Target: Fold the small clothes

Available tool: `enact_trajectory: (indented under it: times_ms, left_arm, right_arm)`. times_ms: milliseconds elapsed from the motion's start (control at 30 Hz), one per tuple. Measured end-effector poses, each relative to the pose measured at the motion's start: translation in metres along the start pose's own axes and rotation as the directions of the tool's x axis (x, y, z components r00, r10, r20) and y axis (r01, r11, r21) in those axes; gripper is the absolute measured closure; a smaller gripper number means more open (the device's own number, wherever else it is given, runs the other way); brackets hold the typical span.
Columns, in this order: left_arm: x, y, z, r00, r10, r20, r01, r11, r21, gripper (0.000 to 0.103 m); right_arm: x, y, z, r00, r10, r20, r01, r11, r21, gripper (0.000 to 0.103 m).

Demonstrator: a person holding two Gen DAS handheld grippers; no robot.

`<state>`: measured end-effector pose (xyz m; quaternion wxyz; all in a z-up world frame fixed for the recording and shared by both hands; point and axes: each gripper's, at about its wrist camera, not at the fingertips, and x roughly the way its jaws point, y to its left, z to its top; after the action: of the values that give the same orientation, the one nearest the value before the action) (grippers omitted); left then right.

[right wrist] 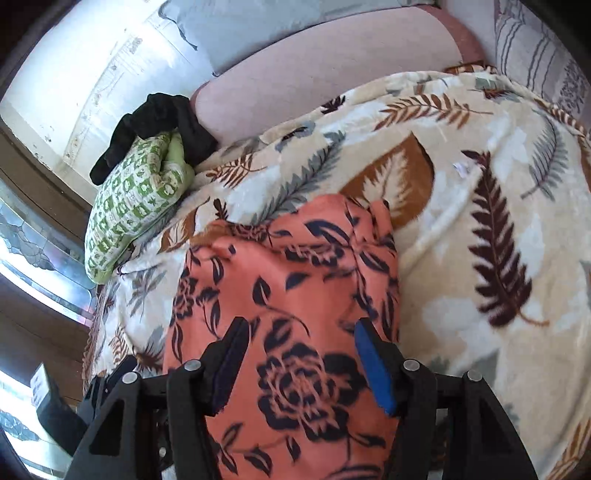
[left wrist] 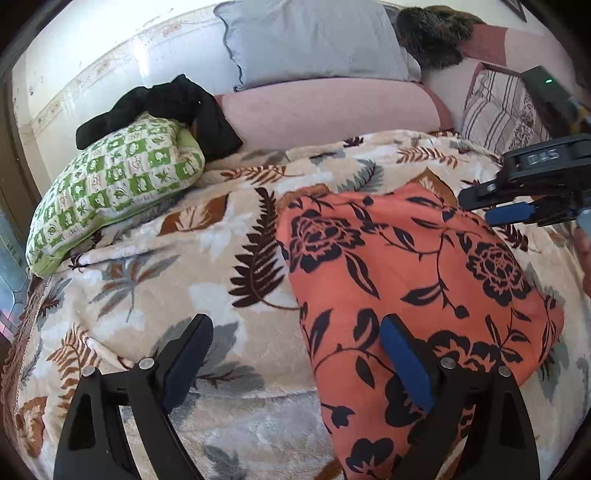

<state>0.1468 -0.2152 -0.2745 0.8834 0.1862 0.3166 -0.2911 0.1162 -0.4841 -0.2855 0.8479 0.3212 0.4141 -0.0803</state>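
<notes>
An orange cloth garment printed with black flowers (left wrist: 406, 280) lies folded on the leaf-patterned fleece blanket (left wrist: 177, 258) covering the bed, both the left gripper (left wrist: 295, 365) and right gripper (right wrist: 299, 362) empty with fingers apart, so the soft, uneven blanket may let the fold slump open.

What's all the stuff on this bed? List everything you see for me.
Floral garment: one, orange with black flowers, lying on the blanket in front of both grippers.
Blanket: one, cream with brown and grey leaves, covering the bed.
Checked pillow: one, green and white, at the blanket's left edge.
Black garment: one, bunched on top of the checked pillow.
Pink bolster: one, behind the blanket.
Pale blue pillow: one, behind the bolster.
Striped pillow: one, white with dark stripes, far right.
Furry item: one, dark brown, top right.
Left gripper: black, blue pads, open.
Right gripper: same, open over the floral garment, nothing held.
</notes>
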Motion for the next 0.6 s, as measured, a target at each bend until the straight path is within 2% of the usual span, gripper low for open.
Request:
enact_trajectory:
  times_ms: [67, 100, 133, 167, 233, 333, 467, 567, 600]
  left_arm:
    - [0.009, -0.002, -0.002, 0.999, -0.002, -0.046, 0.003, 1.0, 0.01, 0.01]
    - [0.019, -0.007, -0.006, 0.995, -0.004, -0.099, 0.008, 0.999, 0.038, 0.01]
    - [0.025, -0.01, -0.01, 0.992, -0.015, -0.128, 0.022, 0.998, 0.052, 0.01]
    - [0.026, -0.011, -0.012, 0.992, -0.02, -0.125, 0.025, 0.999, 0.038, 0.01]
    - [0.026, -0.009, -0.009, 0.989, -0.041, -0.143, 0.044, 0.999, 0.015, 0.01]
    - [0.029, -0.003, -0.009, 0.984, -0.075, -0.163, 0.073, 0.997, -0.021, 0.01]
    - [0.032, 0.002, -0.011, 0.979, -0.103, -0.175, 0.091, 0.993, -0.071, 0.008]
    - [0.032, 0.0, -0.013, 0.983, -0.081, -0.163, 0.071, 0.995, -0.066, 0.007]
    - [0.032, 0.0, -0.014, 0.984, -0.078, -0.16, 0.068, 0.995, -0.07, 0.005]
  right_arm:
    - [0.036, 0.003, 0.016, 0.994, -0.049, -0.1, 0.049, 0.999, -0.003, 0.048]
    - [0.06, 0.002, 0.02, 0.981, -0.122, -0.149, 0.119, 0.993, -0.027, 0.047]
    - [0.075, 0.004, 0.026, 0.973, -0.163, -0.165, 0.156, 0.986, -0.055, 0.047]
    - [0.081, 0.009, 0.031, 0.97, -0.189, -0.154, 0.179, 0.981, -0.077, 0.047]
    - [0.078, 0.023, 0.044, 0.962, -0.232, -0.141, 0.221, 0.971, -0.091, 0.048]
    - [0.068, 0.049, 0.058, 0.991, -0.107, -0.079, 0.098, 0.988, -0.116, 0.048]
    - [0.09, 0.092, 0.062, 0.994, 0.008, -0.106, -0.024, 0.989, -0.148, 0.048]
    - [0.145, 0.098, 0.055, 0.974, -0.078, -0.21, 0.044, 0.986, -0.162, 0.048]
    - [0.149, 0.099, 0.055, 0.981, -0.079, -0.179, 0.045, 0.981, -0.186, 0.046]
